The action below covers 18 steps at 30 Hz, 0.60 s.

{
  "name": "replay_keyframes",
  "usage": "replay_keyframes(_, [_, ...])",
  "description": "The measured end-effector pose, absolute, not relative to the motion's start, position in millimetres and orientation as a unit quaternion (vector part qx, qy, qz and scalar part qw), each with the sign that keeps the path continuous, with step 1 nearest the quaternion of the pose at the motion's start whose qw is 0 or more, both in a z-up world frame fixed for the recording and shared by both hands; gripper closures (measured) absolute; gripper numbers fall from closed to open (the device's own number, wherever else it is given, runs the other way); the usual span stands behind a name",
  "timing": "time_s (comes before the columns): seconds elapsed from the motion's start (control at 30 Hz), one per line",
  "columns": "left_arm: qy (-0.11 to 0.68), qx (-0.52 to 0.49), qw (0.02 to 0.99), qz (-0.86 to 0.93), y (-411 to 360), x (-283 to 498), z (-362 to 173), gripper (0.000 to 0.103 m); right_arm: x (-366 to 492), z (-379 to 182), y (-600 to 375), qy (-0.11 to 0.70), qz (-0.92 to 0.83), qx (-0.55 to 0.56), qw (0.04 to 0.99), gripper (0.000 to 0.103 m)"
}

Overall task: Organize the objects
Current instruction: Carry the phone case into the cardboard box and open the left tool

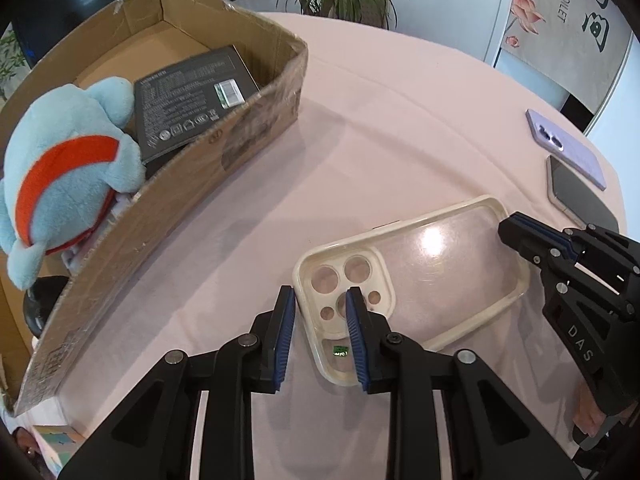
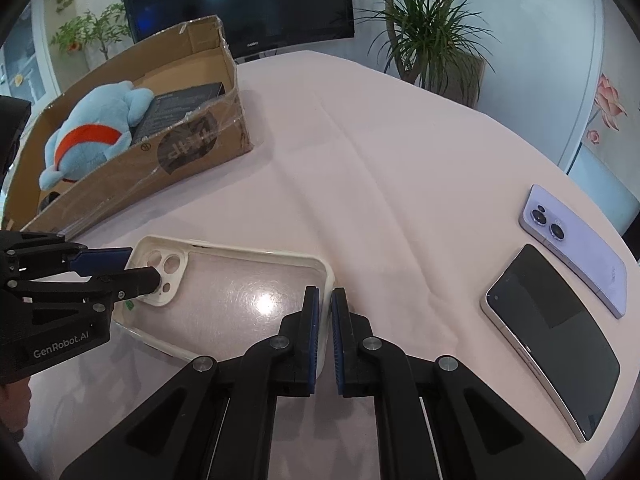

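A clear phone case with a cream rim (image 1: 432, 272) lies on the pink tablecloth (image 1: 360, 140); it also shows in the right wrist view (image 2: 240, 296). My left gripper (image 1: 320, 304) is open and straddles the case's camera-cutout corner, one finger outside the rim and one inside. My right gripper (image 2: 325, 300) is shut on the rim at the opposite end; it shows in the left wrist view (image 1: 516, 232). The cardboard box (image 1: 208, 168) holds a blue plush toy (image 1: 68, 172) and a black box (image 1: 192, 100).
Two phones lie at the table's right edge: a lilac one face down (image 2: 576, 244) and a dark-screened one (image 2: 556, 336). A TV (image 2: 240, 0) and potted plants (image 2: 432, 40) stand beyond the table.
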<state>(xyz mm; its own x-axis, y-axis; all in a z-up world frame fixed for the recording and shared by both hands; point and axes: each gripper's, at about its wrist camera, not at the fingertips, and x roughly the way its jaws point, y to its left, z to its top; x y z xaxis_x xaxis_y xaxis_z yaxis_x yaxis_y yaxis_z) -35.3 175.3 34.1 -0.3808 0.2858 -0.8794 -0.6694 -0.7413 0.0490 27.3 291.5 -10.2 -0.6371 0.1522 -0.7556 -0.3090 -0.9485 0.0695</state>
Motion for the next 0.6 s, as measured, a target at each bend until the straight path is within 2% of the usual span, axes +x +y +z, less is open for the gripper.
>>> replay_keyframes(0.6, [0.145, -0.391, 0.263, 0.87, 120.2, -41.9, 114.1, 0.079, 9.7, 64.4, 251.5, 0.044, 0.939, -0.325, 0.104, 0.099])
